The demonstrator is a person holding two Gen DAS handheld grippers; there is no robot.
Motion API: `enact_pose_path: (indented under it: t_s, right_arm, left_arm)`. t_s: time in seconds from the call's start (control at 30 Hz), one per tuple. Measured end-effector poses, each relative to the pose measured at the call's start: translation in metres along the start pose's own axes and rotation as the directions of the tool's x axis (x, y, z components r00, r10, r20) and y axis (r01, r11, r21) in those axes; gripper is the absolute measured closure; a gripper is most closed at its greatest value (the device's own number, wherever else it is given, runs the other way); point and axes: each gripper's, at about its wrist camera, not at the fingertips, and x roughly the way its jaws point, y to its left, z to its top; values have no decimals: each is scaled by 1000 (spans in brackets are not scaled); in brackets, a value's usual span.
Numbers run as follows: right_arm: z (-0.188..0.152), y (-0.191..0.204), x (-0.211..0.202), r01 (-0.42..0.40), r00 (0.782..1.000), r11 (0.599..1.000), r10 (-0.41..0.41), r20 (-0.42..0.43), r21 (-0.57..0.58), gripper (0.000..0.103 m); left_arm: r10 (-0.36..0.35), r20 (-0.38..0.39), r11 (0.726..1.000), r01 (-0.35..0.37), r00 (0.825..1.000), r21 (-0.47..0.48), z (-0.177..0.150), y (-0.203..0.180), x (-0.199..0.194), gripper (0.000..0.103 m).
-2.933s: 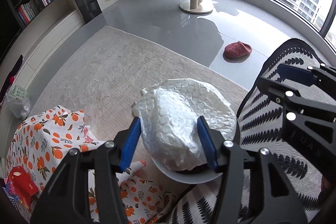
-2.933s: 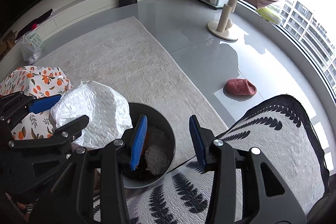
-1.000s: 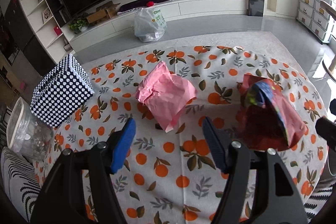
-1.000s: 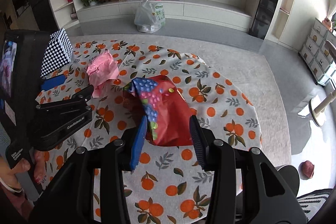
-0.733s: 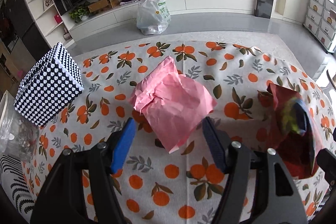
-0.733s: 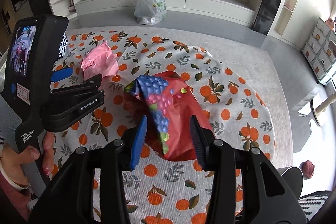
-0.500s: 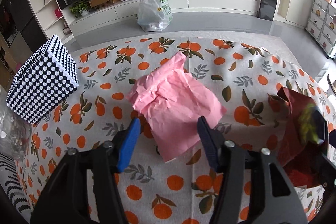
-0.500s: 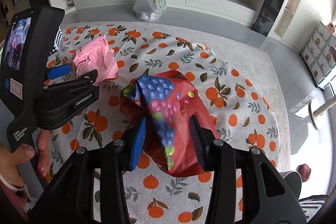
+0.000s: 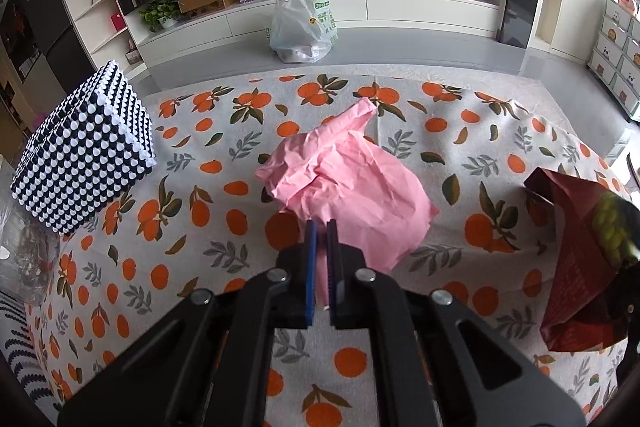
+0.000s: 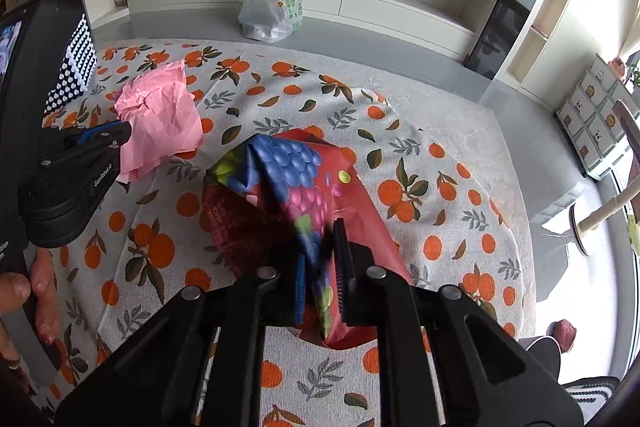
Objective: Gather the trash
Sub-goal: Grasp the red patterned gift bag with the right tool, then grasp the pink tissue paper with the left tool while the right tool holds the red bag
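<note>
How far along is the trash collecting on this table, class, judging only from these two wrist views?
Done: nothing is visibly binned in these views. In hand: the left claw is shut on the crumpled pink paper, and the right claw is shut on the red snack bag; both pieces lie on the orange-print tablecloth. Left: lifting both and carrying them to a bin.

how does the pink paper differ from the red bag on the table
The pink paper is plain, matte and crumpled flat; the red bag is glossy, printed with grapes, and stands puffed up. The left gripper pinches the paper; the right gripper pinches the bag. Both sit on the orange-print tablecloth.
</note>
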Motion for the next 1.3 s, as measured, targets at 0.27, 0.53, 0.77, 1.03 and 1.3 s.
enact_pose_path:
  t_s: [0.27, 0.53, 0.77, 1.03, 1.3]
  right_arm:
    - [5, -10, -8, -14, 1000, 999, 14, 23, 34, 98]
    - [6, -9, -13, -29, 999, 998, 27, 31, 51, 98]
    - [6, -10, -15, -40, 999, 997, 38, 37, 62, 99]
    - [6, -7, -13, -48, 998, 997, 46, 30, 65, 98]
    - [17, -14, -8, -40, 998, 996, 36, 53, 74, 98]
  left_arm:
    - [8, 30, 1000, -8, 1000, 8, 3, 1, -15, 103]
    - [18, 42, 1000, -18, 999, 14, 1, 6, -26, 103]
    - [24, 33, 1000, -24, 999, 1, -1, 11, -25, 103]
    - [32, 60, 999, -31, 998, -27, -14, 11, -26, 59]
    - [137, 183, 984, -155, 974, 85, -8, -18, -29, 24]
